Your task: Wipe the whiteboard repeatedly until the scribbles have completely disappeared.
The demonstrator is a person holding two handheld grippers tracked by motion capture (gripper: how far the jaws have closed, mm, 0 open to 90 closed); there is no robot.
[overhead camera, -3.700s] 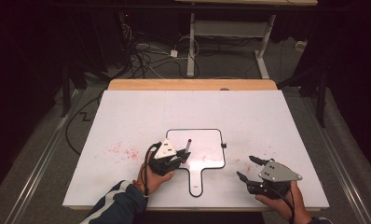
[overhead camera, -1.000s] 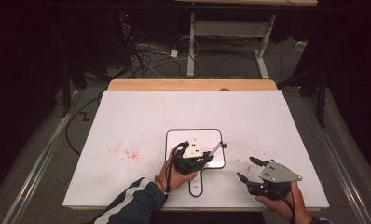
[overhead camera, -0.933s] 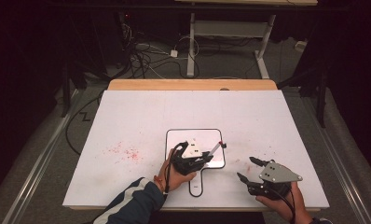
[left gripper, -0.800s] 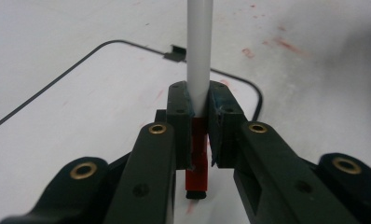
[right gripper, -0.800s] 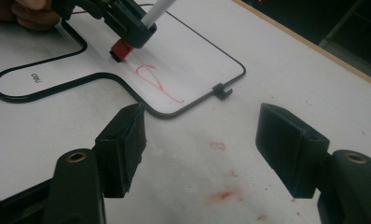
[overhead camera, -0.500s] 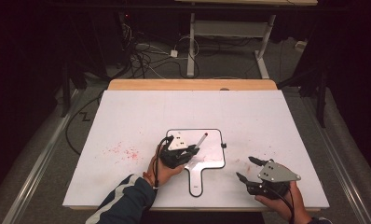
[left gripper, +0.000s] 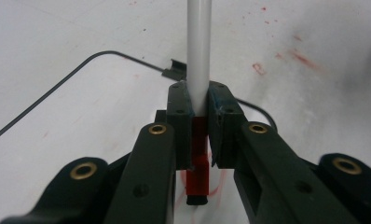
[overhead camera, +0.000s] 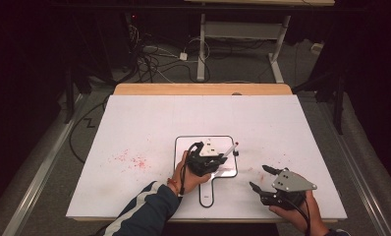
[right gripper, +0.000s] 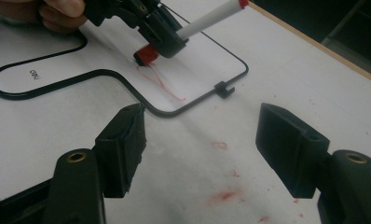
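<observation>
Seen from above: one white table [overhead camera: 134, 128], one small handled whiteboard [overhead camera: 185, 143], and two grippers, the left gripper [overhead camera: 222, 158] over the board clenched on a single white marker [overhead camera: 229, 150], the right gripper [overhead camera: 260, 178] resting just beside the board with jaws spread and empty. Closer in, from the right gripper view: a red looping line [right gripper: 161, 83] drawn on the board beneath the marker's red tip, plus red smudges [right gripper: 225, 195] on the table. From the left gripper view: marker barrel [left gripper: 198, 51] pinched upright between both pads.

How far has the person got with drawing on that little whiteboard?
Started: a red line already loops across the small whiteboard. In hand: the left gripper is shut on the red marker, its tip down on the board. The right gripper rests open beside the board, holding nothing. What shape is meant isn't clear, so what's left can't be judged.
</observation>
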